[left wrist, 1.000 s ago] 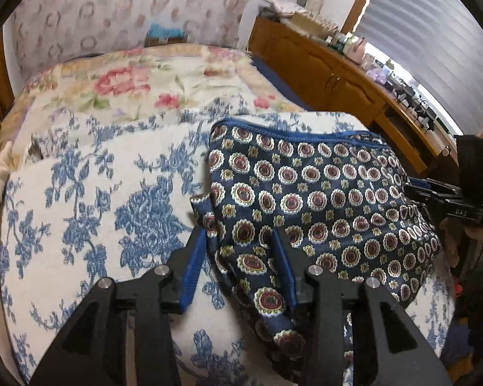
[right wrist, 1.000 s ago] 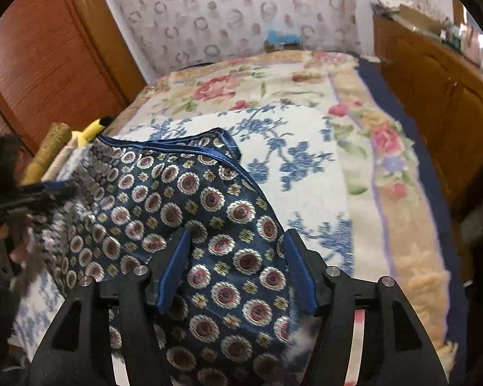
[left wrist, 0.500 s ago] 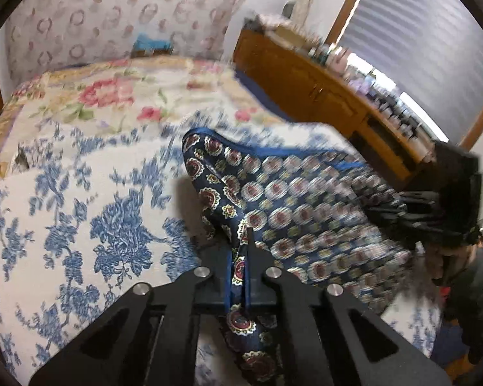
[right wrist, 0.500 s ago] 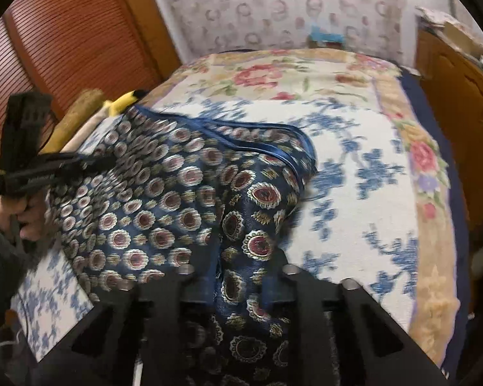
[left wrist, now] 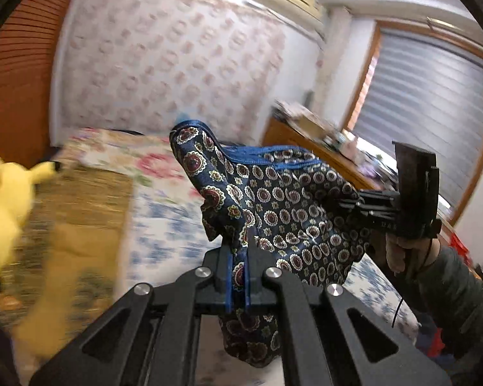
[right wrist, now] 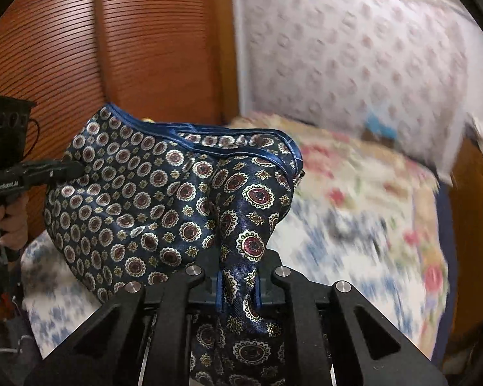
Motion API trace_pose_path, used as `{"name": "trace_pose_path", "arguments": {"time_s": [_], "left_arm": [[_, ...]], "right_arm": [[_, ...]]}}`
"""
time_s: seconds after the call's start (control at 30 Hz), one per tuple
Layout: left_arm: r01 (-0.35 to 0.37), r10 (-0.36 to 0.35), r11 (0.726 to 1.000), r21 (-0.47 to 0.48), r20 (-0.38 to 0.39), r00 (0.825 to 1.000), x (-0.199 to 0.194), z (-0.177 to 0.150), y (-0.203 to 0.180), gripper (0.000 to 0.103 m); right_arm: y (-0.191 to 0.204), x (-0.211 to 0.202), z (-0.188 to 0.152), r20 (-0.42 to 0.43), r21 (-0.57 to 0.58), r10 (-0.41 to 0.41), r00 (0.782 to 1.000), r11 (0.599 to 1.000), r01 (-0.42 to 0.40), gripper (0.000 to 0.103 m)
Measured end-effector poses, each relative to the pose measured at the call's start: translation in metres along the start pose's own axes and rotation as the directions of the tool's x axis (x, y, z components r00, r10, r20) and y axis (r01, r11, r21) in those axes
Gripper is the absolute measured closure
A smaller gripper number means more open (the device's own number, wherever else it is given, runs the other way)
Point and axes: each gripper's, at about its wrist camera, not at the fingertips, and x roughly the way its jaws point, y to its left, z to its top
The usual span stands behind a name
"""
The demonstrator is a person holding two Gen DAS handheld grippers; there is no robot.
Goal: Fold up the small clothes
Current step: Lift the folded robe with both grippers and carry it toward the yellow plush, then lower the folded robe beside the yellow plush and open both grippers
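A small navy garment with round medallion print and a blue satin hem hangs in the air above the bed, stretched between both grippers. My left gripper is shut on a bunched edge of it; cloth dangles below the pads. In the right wrist view the same garment billows to the left, and my right gripper pinches a thick fold of it, its jaws still closing. Each gripper also shows in the other's view: the right gripper and the left gripper, with tips buried in the fabric.
The bed with a blue and pink floral cover lies below. A yellow plush toy sits at its left side. A wooden dresser with clutter runs under the window blind. A ribbed wooden wardrobe stands left.
Both grippers went from open over the flat garment to shut on its edges, then lifted it off the bed. Both views have swung upward toward the wall.
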Motion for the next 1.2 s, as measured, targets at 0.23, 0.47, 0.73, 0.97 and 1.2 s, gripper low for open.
{"name": "trace_pose_path", "arguments": {"time_s": [0.23,0.47,0.73,0.97,1.2], "left_arm": [[-0.140,0.148,0.983,-0.116,0.065,0.987,-0.057,-0.016,0.077,0.102],[-0.256,0.262,0.935,-0.246,-0.010,0.965,-0.038,-0.059,0.151,0.102],[-0.328,0.326,0.907,-0.264,-0.052,0.944,-0.020,-0.087,0.158,0.097],[-0.352,0.365,0.909,-0.222,0.020,0.931,-0.048,-0.078,0.152,0.069],[-0.397,0.407,0.910,-0.118,0.066,0.911,-0.053,-0.060,0.131,0.050]], "right_arm": [[0.075,0.086,0.097,-0.003,-0.218,0.123,0.992,0.968,-0.121,0.093],[0.154,0.207,0.152,-0.114,-0.415,0.189,0.975,0.883,-0.220,0.093],[0.171,0.289,0.158,-0.112,-0.346,0.167,0.979,0.917,-0.196,0.065],[0.147,0.250,0.173,0.090,-0.207,0.088,0.992,0.976,-0.068,0.047],[0.152,0.260,0.148,-0.053,-0.170,0.178,0.983,0.968,-0.185,0.047]]}}
